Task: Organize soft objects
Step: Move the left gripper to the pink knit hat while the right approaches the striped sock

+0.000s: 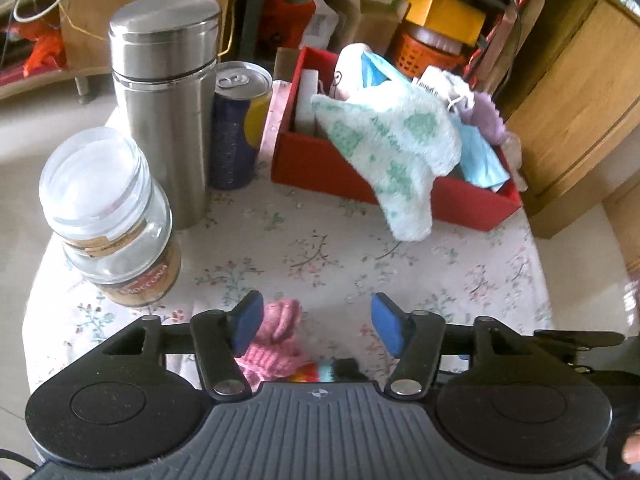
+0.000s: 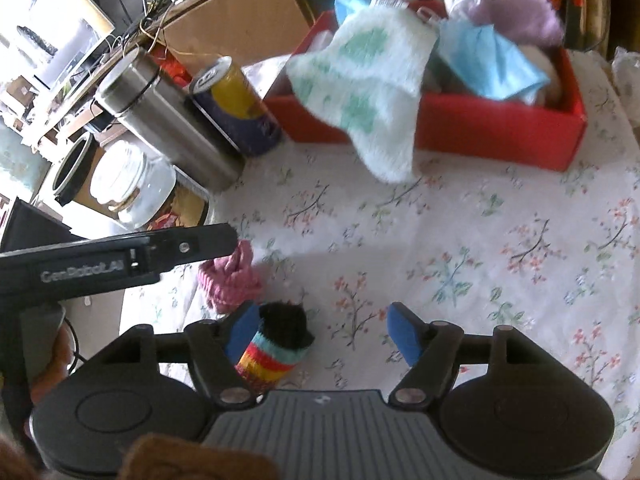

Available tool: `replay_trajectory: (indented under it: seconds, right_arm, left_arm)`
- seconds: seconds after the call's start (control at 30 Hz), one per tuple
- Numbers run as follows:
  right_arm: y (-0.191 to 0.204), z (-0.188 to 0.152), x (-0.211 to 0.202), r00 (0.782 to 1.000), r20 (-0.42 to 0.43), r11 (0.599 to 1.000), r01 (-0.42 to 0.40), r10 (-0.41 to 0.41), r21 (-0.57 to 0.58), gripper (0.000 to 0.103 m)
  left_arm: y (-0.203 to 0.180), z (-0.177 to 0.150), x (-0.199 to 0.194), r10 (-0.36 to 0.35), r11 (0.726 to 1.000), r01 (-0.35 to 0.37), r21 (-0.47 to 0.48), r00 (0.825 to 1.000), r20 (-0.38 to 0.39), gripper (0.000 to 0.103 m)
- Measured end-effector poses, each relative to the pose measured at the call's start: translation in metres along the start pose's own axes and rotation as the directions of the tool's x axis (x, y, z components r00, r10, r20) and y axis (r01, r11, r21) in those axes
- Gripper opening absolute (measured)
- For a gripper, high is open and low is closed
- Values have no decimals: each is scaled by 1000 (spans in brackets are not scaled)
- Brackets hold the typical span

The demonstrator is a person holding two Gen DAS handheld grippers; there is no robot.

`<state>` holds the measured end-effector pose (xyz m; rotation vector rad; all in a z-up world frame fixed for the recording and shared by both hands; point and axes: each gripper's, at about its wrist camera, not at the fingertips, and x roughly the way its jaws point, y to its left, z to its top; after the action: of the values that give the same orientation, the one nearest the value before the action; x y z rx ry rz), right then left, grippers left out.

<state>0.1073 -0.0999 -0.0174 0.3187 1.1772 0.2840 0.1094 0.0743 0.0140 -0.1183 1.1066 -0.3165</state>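
My left gripper (image 1: 316, 326) and right gripper (image 2: 318, 330) hang with jaws wide, empty, over the pink knit (image 1: 278, 330) and striped knit (image 2: 268, 354), both well short of the red box (image 1: 320, 168) where soft things collect.

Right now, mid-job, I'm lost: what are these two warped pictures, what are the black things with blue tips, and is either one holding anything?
Each picture comes from a wide-angle camera on a hand-held claw, looking along its two blue-padded fingers. A person holds one claw in each hand.

In the left wrist view, the left claw is open and empty over a pink knit piece. In the right wrist view, the right claw is open and empty beside a striped knit piece with a black top.

On the floral tablecloth stand a jar, a steel flask, a can and a red box of soft things, with a green-patterned cloth hanging over its front wall.
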Motion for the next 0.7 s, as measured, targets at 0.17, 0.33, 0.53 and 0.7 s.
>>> replay_trajectory:
  seconds: [0.17, 0.33, 0.53, 0.7]
  right_arm:
    - [11, -8, 9, 999, -17, 999, 30, -31, -29, 48]
    - [24, -20, 26, 996, -49, 994, 77, -81, -81, 48]
    - [27, -27, 39, 991, -65, 989, 111, -118, -97, 50]
    - [35, -28, 48, 989, -73, 988, 121, -129, -98, 54]
  left_arm:
    - [2, 2, 11, 5, 1000, -5, 5, 999, -42, 73]
    - [-1, 4, 29, 48, 998, -44, 49, 996, -78, 74]
    - [-3, 2, 46, 113, 987, -100, 125, 988, -108, 75]
    - [1, 1, 58, 109, 990, -93, 109, 982, -152, 75]
